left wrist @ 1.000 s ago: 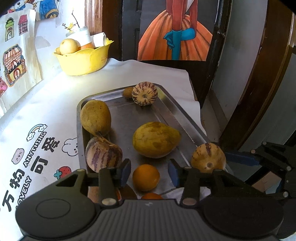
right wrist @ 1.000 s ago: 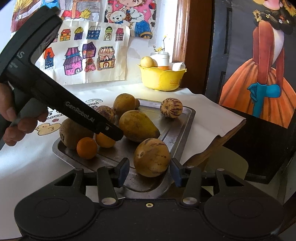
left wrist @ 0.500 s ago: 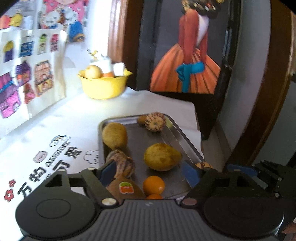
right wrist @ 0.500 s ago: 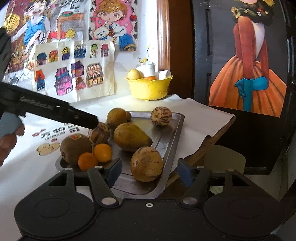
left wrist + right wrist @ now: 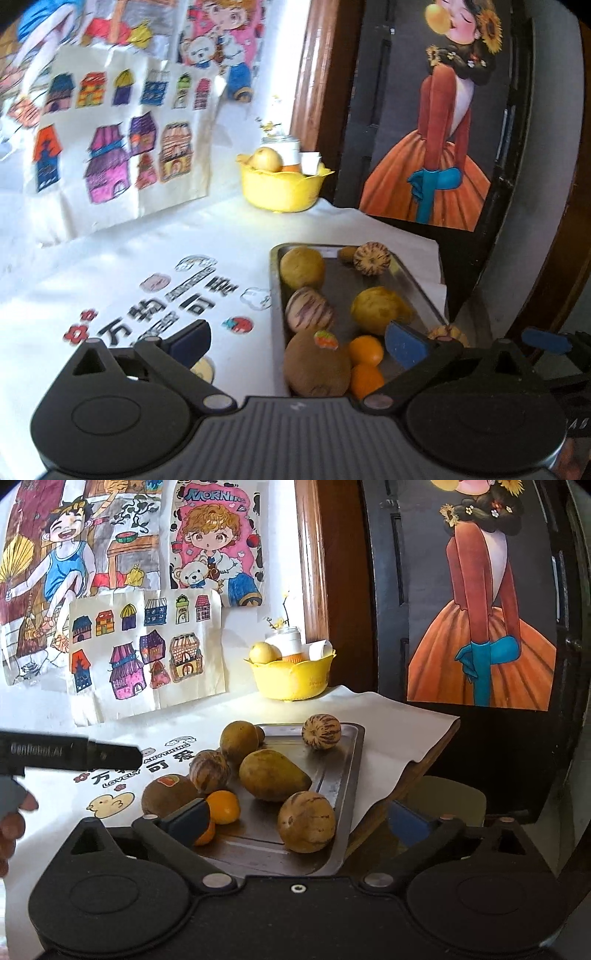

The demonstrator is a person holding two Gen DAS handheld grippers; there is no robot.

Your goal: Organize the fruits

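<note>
Both claws stand spread wide with nothing between their pads; their jaws have just been opening. The right claw (image 5: 295, 821) hangs over the tray's near end; the left claw (image 5: 295, 343) straddles the tray's left rim, its left pad over the cloth.

On the steel tray (image 5: 334, 782) lie nine fruits. Nearest, at 6 o'clock, a striped melon (image 5: 306, 821) sits alone, one of three: another (image 5: 209, 770) is at 9 o'clock and the third (image 5: 321, 731) at 12 o'clock. At 7 o'clock are two oranges (image 5: 222, 806), touching, just beside one brown fruit (image 5: 170, 794) with a sticker. One mango (image 5: 271, 775) fills the middle. At 11 o'clock sits one yellow-brown round fruit (image 5: 239, 741), with one small brown fruit (image 5: 347, 254) behind it.

Beyond the tray, one yellow bowl (image 5: 291, 679) stands at the bench's far end, holding a pale fruit.

A second ago the right claw was closed around the nearest melon and the left around an orange. Both are freed now, and each claw has drawn back.
</note>
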